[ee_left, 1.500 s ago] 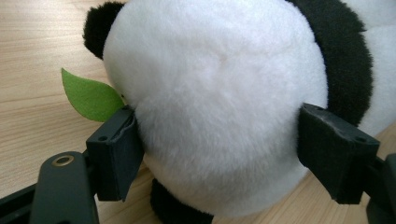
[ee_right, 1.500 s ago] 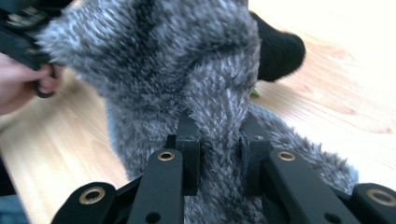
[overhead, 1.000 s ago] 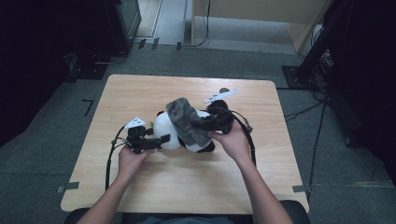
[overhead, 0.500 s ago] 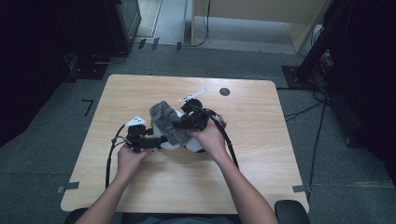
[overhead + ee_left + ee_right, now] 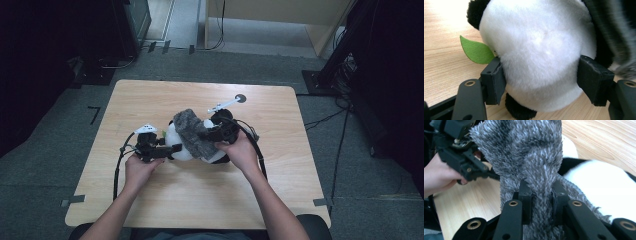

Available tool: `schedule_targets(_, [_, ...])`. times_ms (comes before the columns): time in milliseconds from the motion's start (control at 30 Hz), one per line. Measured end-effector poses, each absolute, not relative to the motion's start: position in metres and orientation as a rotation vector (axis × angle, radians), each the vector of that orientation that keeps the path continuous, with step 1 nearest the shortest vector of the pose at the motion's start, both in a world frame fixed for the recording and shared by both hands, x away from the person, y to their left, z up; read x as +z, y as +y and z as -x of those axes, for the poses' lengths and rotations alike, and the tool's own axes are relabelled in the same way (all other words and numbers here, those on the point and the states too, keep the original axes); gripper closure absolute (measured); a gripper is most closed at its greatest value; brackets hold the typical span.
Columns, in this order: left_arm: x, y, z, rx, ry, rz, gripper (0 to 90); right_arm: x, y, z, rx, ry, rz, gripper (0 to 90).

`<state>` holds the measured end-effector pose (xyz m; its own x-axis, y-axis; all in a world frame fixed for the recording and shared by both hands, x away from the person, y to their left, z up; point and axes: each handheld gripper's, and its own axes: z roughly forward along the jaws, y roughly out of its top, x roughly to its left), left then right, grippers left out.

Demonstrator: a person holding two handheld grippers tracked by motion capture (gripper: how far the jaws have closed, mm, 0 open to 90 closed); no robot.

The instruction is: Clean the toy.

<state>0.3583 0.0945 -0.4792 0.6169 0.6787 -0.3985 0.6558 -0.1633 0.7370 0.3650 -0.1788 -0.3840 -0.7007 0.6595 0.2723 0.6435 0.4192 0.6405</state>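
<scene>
The plush panda [image 5: 536, 50] lies on the counter [image 5: 150, 100], between the jaws of the left tool [image 5: 541, 82]. These jaws have just been closing and now press lightly on both sides of the white body. The right tool [image 5: 541, 202] is closed narrow on a fold of the grey furry cloth [image 5: 529, 152], draped over the panda. Both things look light and very soft. I judge the plush will squash, so hold it across the round body; the cloth can slip, so pinch a thick fold.
</scene>
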Motion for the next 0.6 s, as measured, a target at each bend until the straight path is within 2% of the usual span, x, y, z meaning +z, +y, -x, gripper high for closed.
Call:
schedule_targets(300, [-0.479, 0.095, -0.358, 0.03, 1.066, -1.865, 29.4, -0.378, -0.223, -0.349, 1.222, 2.591, -1.234, 75.6])
schedule_targets(600, [-0.48, 0.095, -0.358, 0.029, 1.066, -1.861, 29.3, -0.388, -0.259, -0.345, 1.221, 2.499, -1.297, 74.5])
